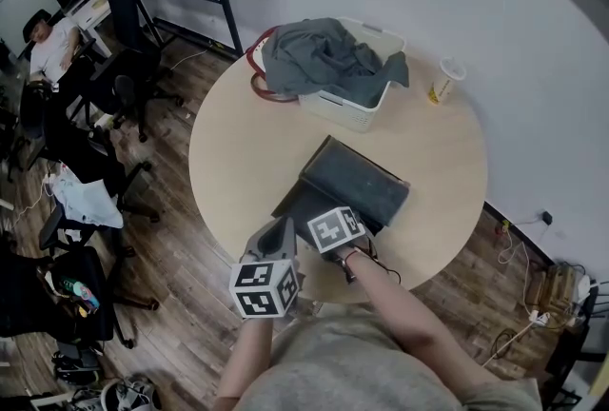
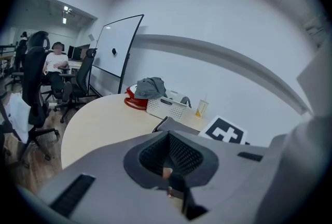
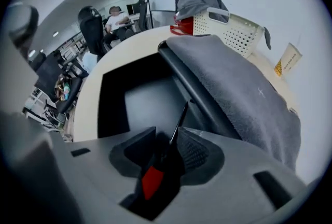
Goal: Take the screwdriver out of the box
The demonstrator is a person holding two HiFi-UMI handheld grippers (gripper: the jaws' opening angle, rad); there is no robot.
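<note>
A dark box (image 1: 303, 200) lies open on the round table (image 1: 238, 152), its grey lid (image 1: 360, 179) raised behind it. In the right gripper view a screwdriver (image 3: 154, 171) with a black and red handle lies in the box (image 3: 140, 98), its thin shaft pointing toward the lid (image 3: 238, 93). My right gripper (image 3: 166, 153) points steeply down over it, jaws open on either side of the handle, pads not pressing. Its marker cube (image 1: 335, 228) hides the fingertips in the head view. My left gripper (image 1: 283, 234) hovers just left of the box near the table's front edge, shut and holding nothing (image 2: 168, 153).
A white basket (image 1: 347, 105) with grey cloth (image 1: 324, 57) stands at the table's far side, a red item beside it. A paper cup (image 1: 443, 81) stands at the far right. Office chairs (image 1: 124, 86) and a seated person are off to the left; a whiteboard stands behind.
</note>
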